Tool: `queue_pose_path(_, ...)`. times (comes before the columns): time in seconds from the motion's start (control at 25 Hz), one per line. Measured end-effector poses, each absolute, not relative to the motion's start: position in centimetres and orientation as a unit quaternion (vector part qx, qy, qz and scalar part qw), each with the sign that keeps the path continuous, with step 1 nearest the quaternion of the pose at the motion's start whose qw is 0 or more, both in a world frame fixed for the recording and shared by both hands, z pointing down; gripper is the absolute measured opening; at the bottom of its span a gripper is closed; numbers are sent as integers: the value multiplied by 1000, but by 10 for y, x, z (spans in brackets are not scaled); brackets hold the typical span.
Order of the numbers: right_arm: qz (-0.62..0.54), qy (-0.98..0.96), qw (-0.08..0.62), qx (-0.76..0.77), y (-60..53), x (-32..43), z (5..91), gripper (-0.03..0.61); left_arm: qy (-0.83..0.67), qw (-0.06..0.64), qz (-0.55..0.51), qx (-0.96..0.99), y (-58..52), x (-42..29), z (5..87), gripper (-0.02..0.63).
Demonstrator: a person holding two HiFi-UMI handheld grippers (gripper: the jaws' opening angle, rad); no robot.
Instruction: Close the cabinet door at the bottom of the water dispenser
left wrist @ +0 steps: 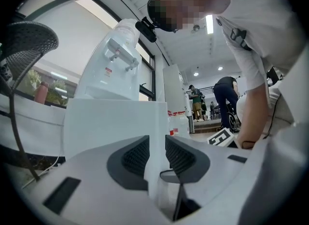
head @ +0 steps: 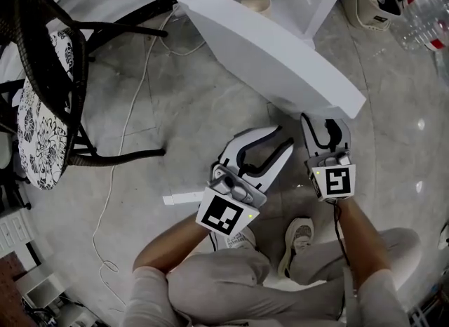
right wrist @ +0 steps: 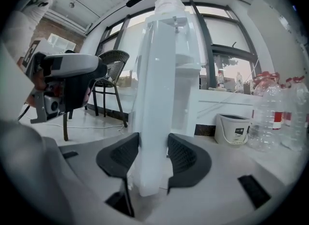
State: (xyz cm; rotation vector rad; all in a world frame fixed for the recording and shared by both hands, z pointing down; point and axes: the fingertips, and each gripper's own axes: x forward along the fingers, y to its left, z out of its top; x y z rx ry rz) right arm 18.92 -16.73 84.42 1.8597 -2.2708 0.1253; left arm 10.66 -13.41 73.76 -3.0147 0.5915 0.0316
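Note:
The white cabinet door (head: 280, 59) stands swung out from the foot of the water dispenser (left wrist: 113, 69) and slants across the head view. My right gripper (head: 325, 123) is at the door's free end. In the right gripper view the door's edge (right wrist: 157, 98) runs upright between the pads, which close on it from both sides, so that gripper (right wrist: 153, 159) is shut on it. My left gripper (head: 284, 138) sits just left of it, open, and points level at the door's face (left wrist: 116, 122). Nothing is gripped between its pads (left wrist: 137, 156).
A black wicker chair (head: 42, 87) stands at the left, with a white cable (head: 119, 157) trailing over the grey floor. Water bottles (head: 421, 10) and a small bucket (right wrist: 235, 128) stand right of the dispenser. The person's shoe (head: 298, 238) is just behind the grippers.

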Motion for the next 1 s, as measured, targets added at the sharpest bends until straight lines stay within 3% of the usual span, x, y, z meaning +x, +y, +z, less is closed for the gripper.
queue_pose_path(0.2,39,-762,105,638,-176,201,846,202,217,40,-2,-975,-152,111,741,84)
queue_pose_path(0.4,30,-762,106,639,-182,208,846,204,275,71,-38,-958,-182,115,749,8)
queue_pose_path(1.0,30,-709,47,703,-230,261,846,144,242,107,-49,-963,-208,156,766,8)
